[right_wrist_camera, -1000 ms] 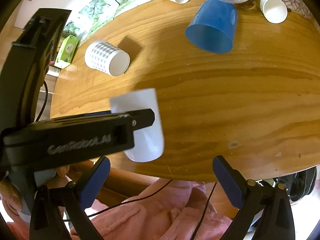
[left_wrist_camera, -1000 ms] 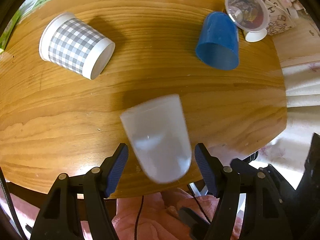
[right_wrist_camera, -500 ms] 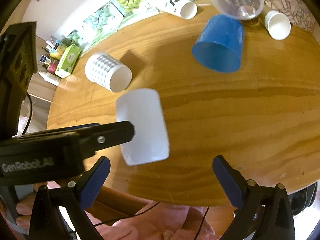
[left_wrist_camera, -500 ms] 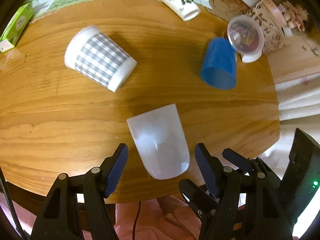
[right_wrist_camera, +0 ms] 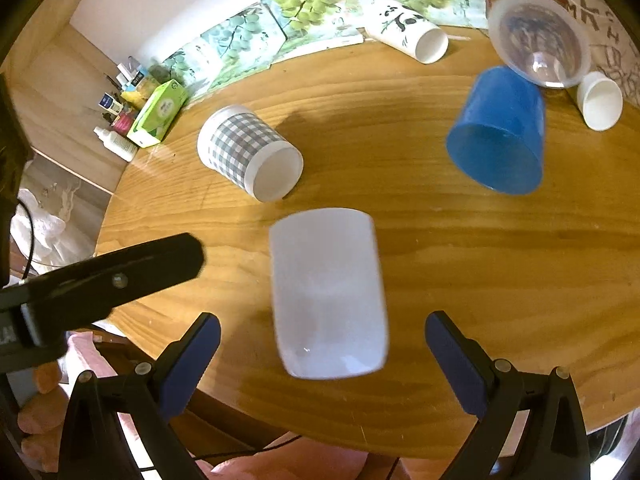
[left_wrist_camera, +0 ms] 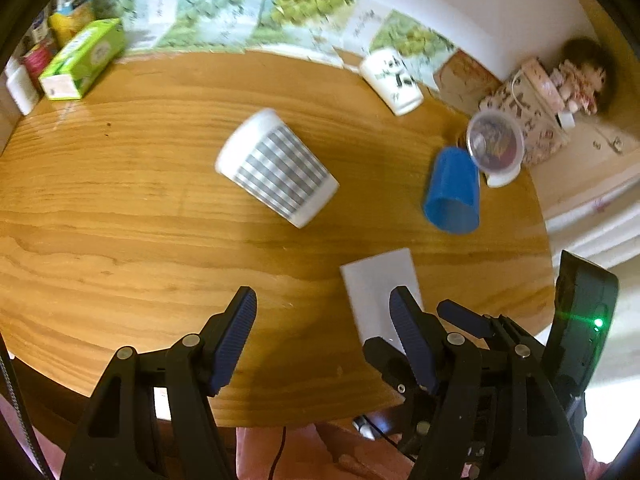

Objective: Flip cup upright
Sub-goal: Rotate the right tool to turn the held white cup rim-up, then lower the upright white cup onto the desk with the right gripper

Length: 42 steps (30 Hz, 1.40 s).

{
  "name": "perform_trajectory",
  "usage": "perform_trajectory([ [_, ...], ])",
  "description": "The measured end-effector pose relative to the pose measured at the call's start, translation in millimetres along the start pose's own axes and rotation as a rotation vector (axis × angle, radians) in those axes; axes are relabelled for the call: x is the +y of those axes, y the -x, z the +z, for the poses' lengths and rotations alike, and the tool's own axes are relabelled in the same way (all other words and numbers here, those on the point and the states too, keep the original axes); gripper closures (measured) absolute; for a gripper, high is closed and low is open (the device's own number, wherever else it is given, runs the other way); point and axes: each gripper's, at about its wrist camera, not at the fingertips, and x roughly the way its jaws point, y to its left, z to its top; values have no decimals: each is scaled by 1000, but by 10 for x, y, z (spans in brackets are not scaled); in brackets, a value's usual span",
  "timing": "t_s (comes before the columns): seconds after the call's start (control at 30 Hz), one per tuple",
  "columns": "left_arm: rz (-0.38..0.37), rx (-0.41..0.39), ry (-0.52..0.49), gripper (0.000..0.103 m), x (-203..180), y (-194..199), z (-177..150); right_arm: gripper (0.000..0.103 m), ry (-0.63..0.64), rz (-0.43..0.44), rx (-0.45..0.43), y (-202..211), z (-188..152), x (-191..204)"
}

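A frosted white plastic cup point(right_wrist_camera: 328, 292) lies on its side on the round wooden table point(right_wrist_camera: 460, 264), mouth toward the near edge. My right gripper point(right_wrist_camera: 322, 356) is open, its fingers either side of the cup's mouth end without touching it. In the left wrist view the same cup point(left_wrist_camera: 378, 284) is partly hidden behind my left gripper's right finger point(left_wrist_camera: 406, 328). My left gripper point(left_wrist_camera: 322, 328) is open and empty, above the table's near edge, left of the cup.
A grey checked cup point(right_wrist_camera: 248, 152) and a blue cup point(right_wrist_camera: 500, 132) lie on their sides further back. A panda cup point(right_wrist_camera: 412, 34), a clear domed container point(right_wrist_camera: 540, 44) and a small white cup point(right_wrist_camera: 600, 100) are at the far edge. A green box point(right_wrist_camera: 160, 114) sits far left.
My left gripper has pulled back and swung left, off the white cup. The right gripper has moved in so the cup now lies between its open fingers.
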Motion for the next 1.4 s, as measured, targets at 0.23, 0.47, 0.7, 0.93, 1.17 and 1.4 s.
perform_trajectory([
  [0.23,14,-104,29,30,151,134,-80,1,58,-54,-4,-120,56,63],
  [0.47,37,-173,68,30,231,198,-185,5,107,-64,8,-256,115,95],
  [0.7,56,-201,43,30,200,225,-316,9,149,-55,30,-387,180,182],
  [0.93,60,-204,31,30,143,230,-304,17,164,-65,61,-527,289,202],
  [1.17,68,-208,-1,30,63,224,-258,34,178,-60,83,-549,328,181],
  [1.4,69,-205,-17,30,20,227,-261,34,206,-42,35,-421,331,193],
])
